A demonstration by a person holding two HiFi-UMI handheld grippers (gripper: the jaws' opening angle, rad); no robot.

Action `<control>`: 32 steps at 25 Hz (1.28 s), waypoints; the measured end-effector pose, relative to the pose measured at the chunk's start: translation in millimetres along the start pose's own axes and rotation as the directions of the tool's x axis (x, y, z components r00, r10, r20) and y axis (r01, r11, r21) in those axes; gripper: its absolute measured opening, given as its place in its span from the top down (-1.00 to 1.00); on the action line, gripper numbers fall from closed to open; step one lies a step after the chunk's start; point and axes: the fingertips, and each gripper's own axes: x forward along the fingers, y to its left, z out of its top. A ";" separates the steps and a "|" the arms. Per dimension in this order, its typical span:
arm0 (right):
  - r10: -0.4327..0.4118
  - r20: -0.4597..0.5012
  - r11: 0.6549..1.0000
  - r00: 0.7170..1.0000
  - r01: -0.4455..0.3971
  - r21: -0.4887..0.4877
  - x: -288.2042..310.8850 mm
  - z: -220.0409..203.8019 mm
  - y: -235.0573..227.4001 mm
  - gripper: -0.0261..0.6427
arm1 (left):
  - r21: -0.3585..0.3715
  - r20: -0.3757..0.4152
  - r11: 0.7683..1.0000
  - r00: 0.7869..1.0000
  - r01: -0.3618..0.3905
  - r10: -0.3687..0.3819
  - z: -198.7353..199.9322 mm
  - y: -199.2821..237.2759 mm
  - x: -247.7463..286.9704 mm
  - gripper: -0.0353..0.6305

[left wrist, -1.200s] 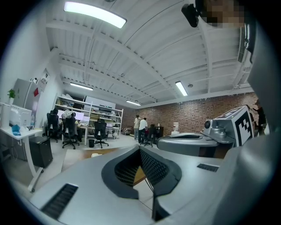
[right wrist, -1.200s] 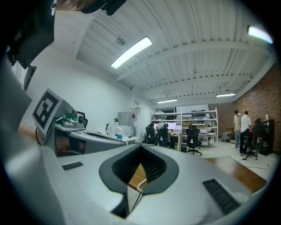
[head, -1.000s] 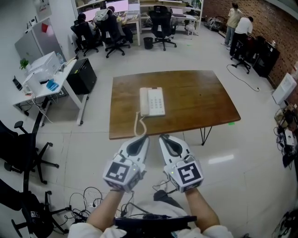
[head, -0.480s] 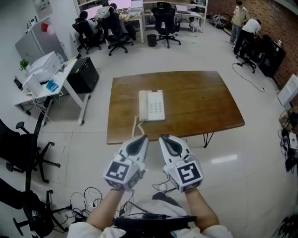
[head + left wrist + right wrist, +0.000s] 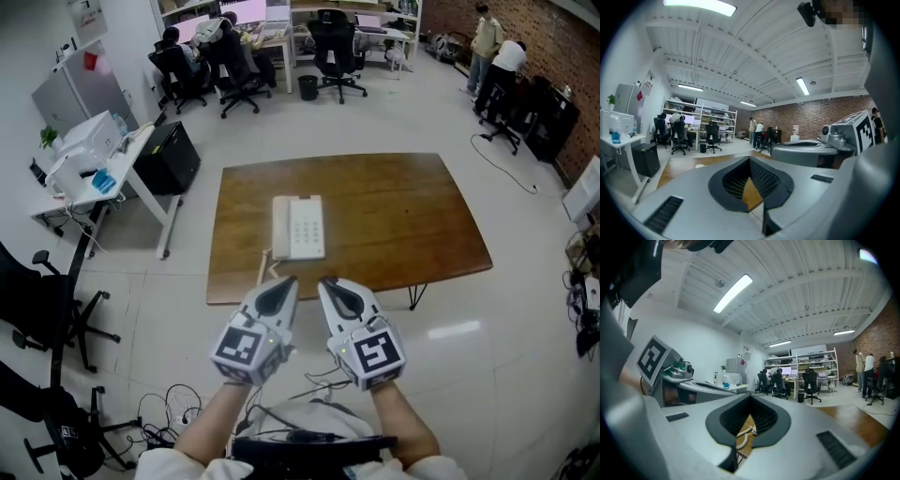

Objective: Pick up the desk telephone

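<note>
A white desk telephone (image 5: 298, 228) lies flat on the near half of a brown wooden table (image 5: 403, 216), handset apparently in its cradle on the left side, nothing touching it; its coiled cord (image 5: 263, 269) trails from the near-left corner toward the table's edge, and shows through the right gripper view as well. The left gripper (image 5: 284, 283) and right gripper (image 5: 330, 283) hang side by side at the table's near edge, tips toward the telephone but apart from it; both pairs of jaws are pressed together with nothing between them. By this reading the pickup has not begun: the approach, the opening of the jaws, the clamp and the lift all remain. Black office chairs (image 5: 336, 42) and people at far desks fill the room behind.
</note>
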 end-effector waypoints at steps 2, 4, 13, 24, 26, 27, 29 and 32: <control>0.005 -0.011 1.000 1.000 -0.005 0.005 0.3 -2.4 -6.2 0.91 | -0.002 -0.007 1.000 1.000 -0.007 0.007 -1.5 -1.9 5.4 0.89; 0.006 -0.024 1.000 1.000 -0.006 0.006 1.2 -5.4 -12.6 0.91 | 0.001 -0.013 1.000 1.000 -0.015 0.015 -2.3 -1.8 10.2 0.89; 0.032 -0.007 0.999 0.999 -0.031 0.017 4.3 -1.9 -26.5 0.91 | 0.017 -0.030 0.999 0.999 -0.042 0.042 -3.2 -2.1 20.5 0.89; 0.045 -0.049 0.999 0.998 -0.044 0.016 8.4 -14.3 -30.0 0.91 | -0.015 -0.041 0.998 0.997 -0.063 0.062 -19.6 4.1 23.2 0.89; 0.046 -0.060 0.999 0.997 -0.046 0.016 13.3 -17.3 -32.3 0.91 | -0.029 -0.048 0.997 0.997 -0.065 0.063 -22.4 7.8 26.3 0.89; 0.046 -0.066 0.999 0.997 -0.045 0.018 16.3 -19.3 -33.8 0.91 | -0.036 -0.054 0.997 0.996 -0.067 0.065 -23.3 10.1 28.2 0.89; 0.042 -0.078 0.999 0.996 -0.039 0.031 22.3 -23.8 -36.4 0.91 | -0.049 -0.060 0.996 0.996 -0.074 0.071 -25.5 16.0 31.9 0.89; 0.047 -0.093 0.998 0.995 -0.043 0.039 33.7 -27.8 -38.4 0.91 | -0.062 -0.065 0.995 0.995 -0.080 0.076 -29.2 26.4 37.7 0.89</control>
